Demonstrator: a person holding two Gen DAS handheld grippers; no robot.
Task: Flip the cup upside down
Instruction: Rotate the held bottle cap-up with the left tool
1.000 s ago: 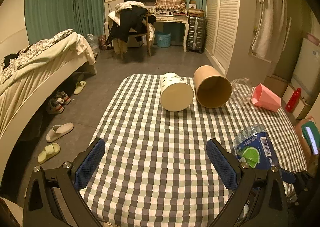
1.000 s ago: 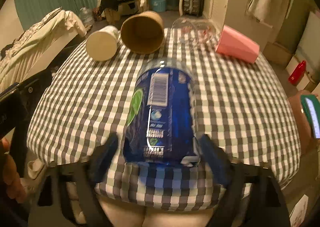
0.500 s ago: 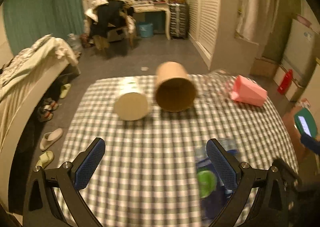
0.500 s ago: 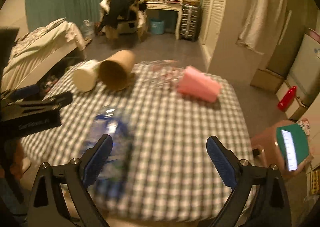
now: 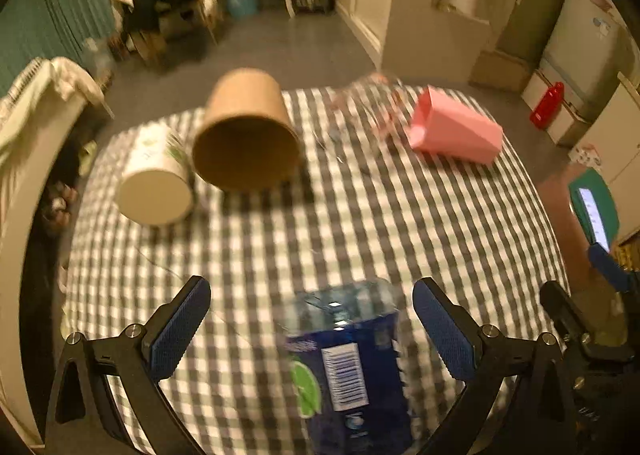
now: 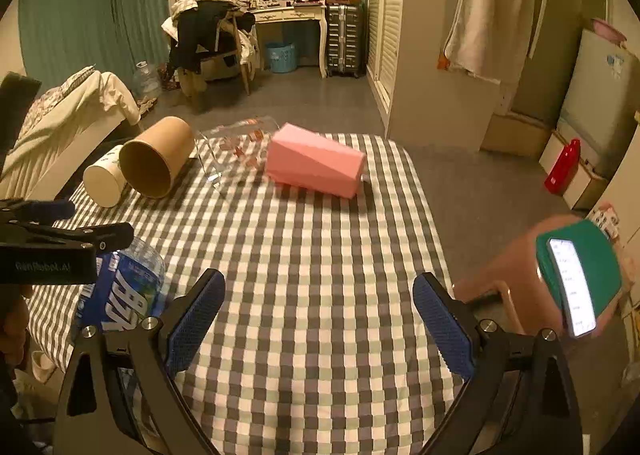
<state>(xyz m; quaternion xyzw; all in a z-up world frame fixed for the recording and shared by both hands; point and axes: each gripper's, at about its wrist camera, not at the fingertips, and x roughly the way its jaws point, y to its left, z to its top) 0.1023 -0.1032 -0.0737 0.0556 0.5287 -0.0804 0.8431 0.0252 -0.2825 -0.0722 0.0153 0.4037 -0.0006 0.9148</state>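
Note:
Several cups lie on their sides at the far end of the checked table [image 6: 320, 247]: a white paper cup [image 5: 154, 191] [image 6: 102, 179], a brown paper cup [image 5: 244, 139] [image 6: 154, 163], a clear glass cup [image 5: 368, 107] [image 6: 236, 143] and a pink cup [image 5: 456, 131] [image 6: 316, 165]. A clear plastic bottle with a blue label [image 5: 344, 367] [image 6: 120, 291] stands near the front left edge. My left gripper [image 5: 312, 331] is open, its fingers on either side of this bottle without touching it. My right gripper [image 6: 320, 319] is open over bare cloth, with nothing between its fingers.
A pink stool [image 6: 512, 279] carrying a green-cased phone [image 6: 572, 287] stands off the table's right edge. A bed [image 6: 60, 115] runs along the left. A red bottle [image 6: 562, 167] stands on the floor at the right. A chair and a desk are far behind.
My right gripper has let go of the blue-labelled bottle and swung right, away from it. My left gripper has shifted right, so the bottle now stands between its open fingers.

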